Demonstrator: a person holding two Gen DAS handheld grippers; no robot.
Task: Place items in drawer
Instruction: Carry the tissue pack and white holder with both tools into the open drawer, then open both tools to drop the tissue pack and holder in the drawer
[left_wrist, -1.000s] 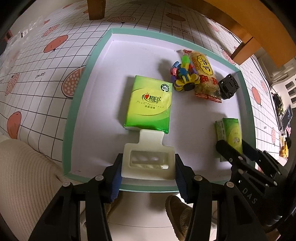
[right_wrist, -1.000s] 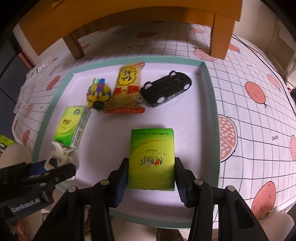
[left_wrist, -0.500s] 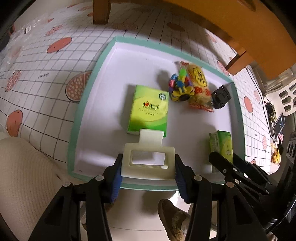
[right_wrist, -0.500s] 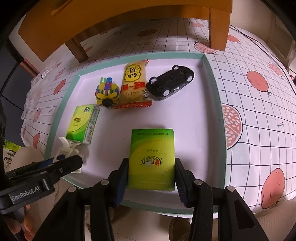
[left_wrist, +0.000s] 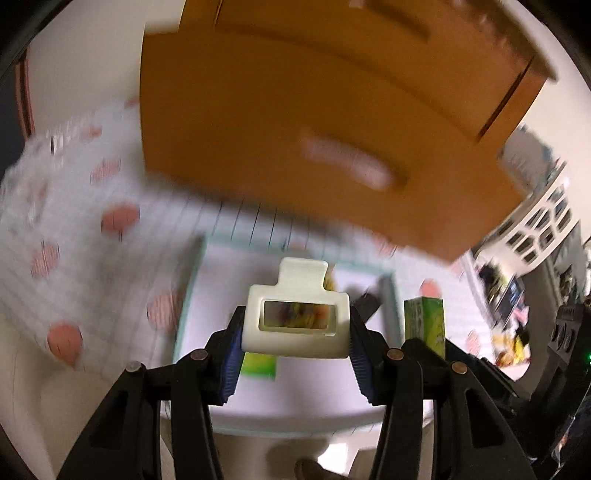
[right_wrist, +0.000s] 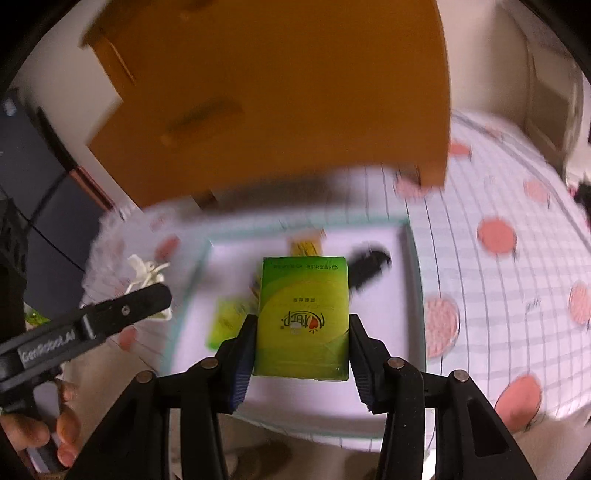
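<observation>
My left gripper (left_wrist: 295, 334) is shut on a cream hair claw clip (left_wrist: 297, 321), held up above the white tray (left_wrist: 317, 406). My right gripper (right_wrist: 301, 332) is shut on a green tissue pack (right_wrist: 304, 314), also lifted off the tray (right_wrist: 376, 314). A second green tissue pack (right_wrist: 225, 323), a yellow snack bag (right_wrist: 306, 245) and a black toy car (right_wrist: 369, 266) lie blurred on the tray. The orange wooden drawer cabinet (left_wrist: 314, 122) fills the upper part of both views; its drawer front with a pale handle (left_wrist: 347, 164) looks closed. The left gripper's arm (right_wrist: 92, 325) shows in the right wrist view.
The tray sits on a white gridded cloth with red fruit prints (right_wrist: 498, 280). A person's hand (right_wrist: 55, 428) holds the left gripper. A white shelf unit (left_wrist: 539, 221) stands at the far right. A cabinet leg (right_wrist: 432, 173) stands behind the tray.
Both grippers have risen and tilted up from the tray toward the orange cabinet, each carrying its item. The views are blurred by the motion.
</observation>
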